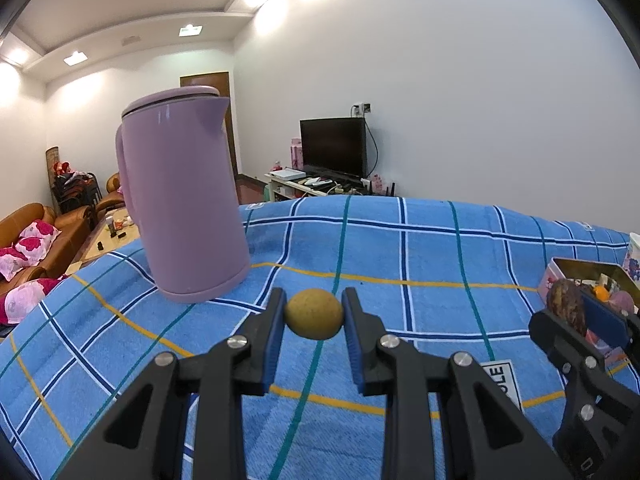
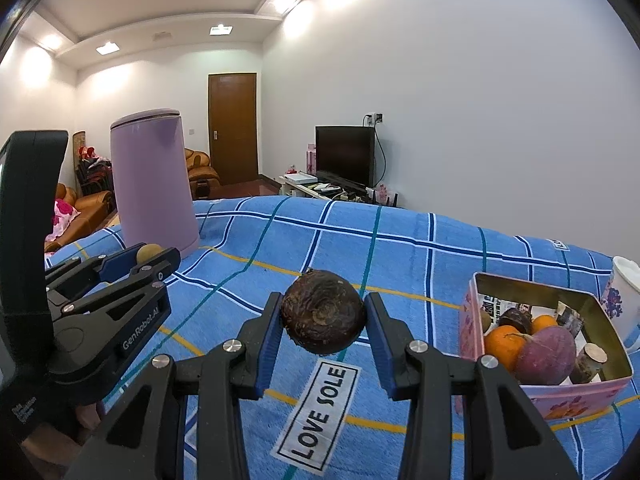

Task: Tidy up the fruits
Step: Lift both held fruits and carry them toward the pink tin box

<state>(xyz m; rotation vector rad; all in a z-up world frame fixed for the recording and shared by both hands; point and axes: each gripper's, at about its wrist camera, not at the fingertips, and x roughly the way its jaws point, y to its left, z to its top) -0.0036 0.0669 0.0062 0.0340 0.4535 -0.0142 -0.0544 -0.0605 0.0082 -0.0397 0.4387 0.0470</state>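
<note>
My left gripper (image 1: 314,314) is shut on a small tan round fruit (image 1: 314,314), held above the blue checked cloth (image 1: 420,248). The same gripper (image 2: 148,257) and the tan fruit (image 2: 147,254) show at the left of the right wrist view. A dark brown wrinkled fruit (image 2: 323,312) sits clamped between the pads of my right gripper (image 2: 323,314), which is shut on it. In the left wrist view that right gripper (image 1: 576,310) and the dark fruit (image 1: 566,306) appear at the right edge. A pink tin box (image 2: 472,332) at the right holds oranges (image 2: 505,346), a reddish-purple fruit (image 2: 546,356) and other small items.
A lilac kettle (image 1: 184,200) stands on the cloth at the back left. A white floral mug (image 2: 624,300) sits behind the tin. A "LOVE SOLE" label (image 2: 320,412) is sewn on the cloth. Beyond the table are sofas, a door and a television.
</note>
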